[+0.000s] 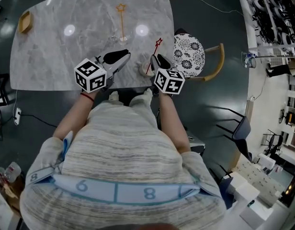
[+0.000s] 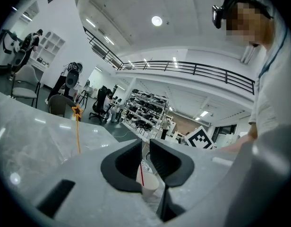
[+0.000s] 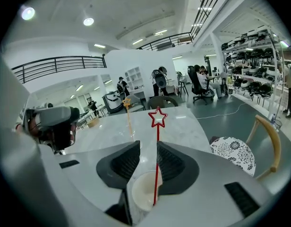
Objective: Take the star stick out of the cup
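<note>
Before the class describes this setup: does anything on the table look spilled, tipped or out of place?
Nothing stands out. The white cup stands upright near the front edge of the table, the red star stick leaning in it; nothing is spilled.

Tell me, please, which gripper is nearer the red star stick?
Right. The right gripper has the red star stick at its open jaws; the left gripper is farther, left of the cup.

The tabletop (image 1: 51, 51) is grey, veined, marble-look stone, polished enough to mirror the ceiling lights. The cup (image 3: 144, 193) looks like matt white paper. The red star stick (image 3: 158, 126) is thin, glossy plastic. The right tool (image 3: 148, 148) has a matt grey plastic shell and ribbed black pads (image 3: 126, 163).
</note>
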`<state>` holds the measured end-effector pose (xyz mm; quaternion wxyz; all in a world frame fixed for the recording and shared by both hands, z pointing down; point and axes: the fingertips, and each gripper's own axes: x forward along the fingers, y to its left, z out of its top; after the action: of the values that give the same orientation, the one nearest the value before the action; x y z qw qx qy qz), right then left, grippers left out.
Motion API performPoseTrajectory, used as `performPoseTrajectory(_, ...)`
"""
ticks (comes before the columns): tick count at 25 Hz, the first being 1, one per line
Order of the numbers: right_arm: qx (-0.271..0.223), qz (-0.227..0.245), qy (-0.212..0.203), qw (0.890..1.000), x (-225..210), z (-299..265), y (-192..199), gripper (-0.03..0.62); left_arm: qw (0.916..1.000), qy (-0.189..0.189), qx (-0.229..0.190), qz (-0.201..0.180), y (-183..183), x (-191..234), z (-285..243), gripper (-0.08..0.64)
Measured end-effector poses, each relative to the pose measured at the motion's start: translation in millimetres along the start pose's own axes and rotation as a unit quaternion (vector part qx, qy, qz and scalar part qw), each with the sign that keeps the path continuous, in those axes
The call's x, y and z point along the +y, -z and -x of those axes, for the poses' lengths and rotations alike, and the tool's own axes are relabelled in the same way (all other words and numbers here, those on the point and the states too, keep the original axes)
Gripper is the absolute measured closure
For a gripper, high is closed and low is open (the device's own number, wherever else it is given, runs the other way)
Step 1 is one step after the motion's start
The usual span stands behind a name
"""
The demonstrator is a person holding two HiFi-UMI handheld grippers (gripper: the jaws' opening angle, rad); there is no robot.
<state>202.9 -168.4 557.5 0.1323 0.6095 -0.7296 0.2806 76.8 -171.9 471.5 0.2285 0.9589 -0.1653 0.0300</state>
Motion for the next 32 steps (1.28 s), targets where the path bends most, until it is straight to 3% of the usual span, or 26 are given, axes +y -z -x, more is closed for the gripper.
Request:
performPoseTrajectory(24, 0.070, 0.002, 0.036, 0.997, -21, -35, 39, 0.522, 0.9995, -0.014, 0.007, 0.029, 15, 15, 2, 0.499)
performPoseTrajectory(32, 0.074, 0.002, 0.042, 0.996, -22, -34, 40, 0.568, 0.9994, -0.016, 0.002, 0.030, 12, 16, 5, 0.499)
